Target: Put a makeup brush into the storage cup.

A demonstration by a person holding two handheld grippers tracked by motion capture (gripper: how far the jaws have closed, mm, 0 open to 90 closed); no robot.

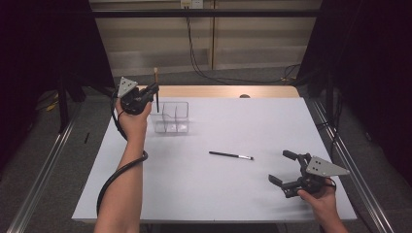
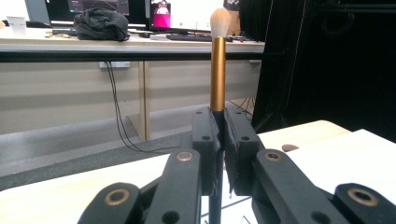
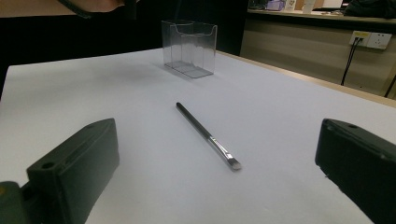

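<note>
You are holding the left gripper (image 1: 151, 91) raised in the upper left of the high view, its jaws clamped tight on the gold-handled brush (image 2: 217, 70), which is standing upright with its pale bristle tuft on top. The brush's dark lower end is hanging just left of the clear organizer (image 1: 172, 116), near its left wall; from these views it is hard to say whether the tip is already over a compartment.

Your right gripper (image 1: 286, 169) is waiting low in the lower right of that view, jaws spread wide with nothing between them. Ahead of it, the thin black brush (image 3: 208, 135) is lying flat on the white table (image 1: 233, 194), well apart from the organizer.

You seem to be at the stowing step for the first brush. Next, you probably need to line its lower end over a compartment, lower it straight and only then let go, so it does not tip the light box.
</note>
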